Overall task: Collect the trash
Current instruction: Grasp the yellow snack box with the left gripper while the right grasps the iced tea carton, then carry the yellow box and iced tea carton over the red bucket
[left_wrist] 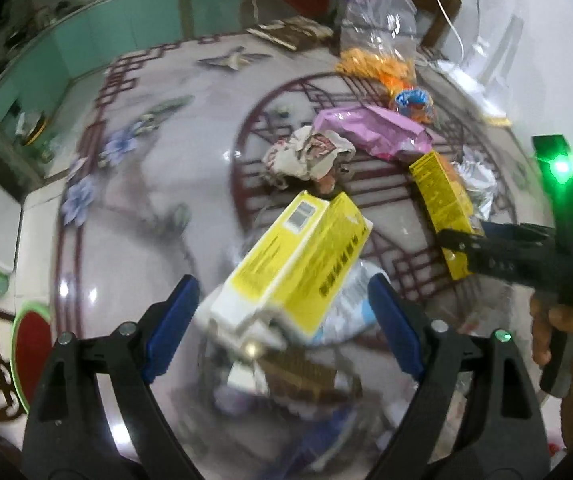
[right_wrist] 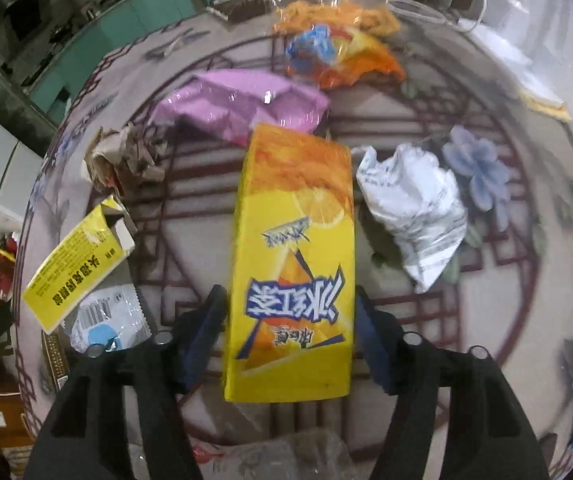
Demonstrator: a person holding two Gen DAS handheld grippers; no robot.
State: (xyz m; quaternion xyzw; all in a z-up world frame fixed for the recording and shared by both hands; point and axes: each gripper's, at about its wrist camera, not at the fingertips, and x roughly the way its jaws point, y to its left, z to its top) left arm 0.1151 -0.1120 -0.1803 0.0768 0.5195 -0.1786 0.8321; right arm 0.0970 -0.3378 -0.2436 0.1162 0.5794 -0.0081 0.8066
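At frame centre, the right tongs [right_wrist: 288,320] pinch a yellow tea carton [right_wrist: 292,264] above the patterned desk [right_wrist: 486,320], while the left tongs [left_wrist: 282,304] gape around a yellow box [left_wrist: 298,264].

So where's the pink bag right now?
The pink bag lies on the table in the right wrist view, just beyond the iced tea carton, between the crumpled brown paper and orange wrapper.

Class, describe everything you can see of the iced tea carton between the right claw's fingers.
The carton is a tall yellow box, cardboard by its look, printed with orange lemon art and blue-white Chinese lettering that reads upside down here. It looks intact. It points away from the right claw, whose blue fingers flank its lower sides. Its far end overlaps the pink bag.
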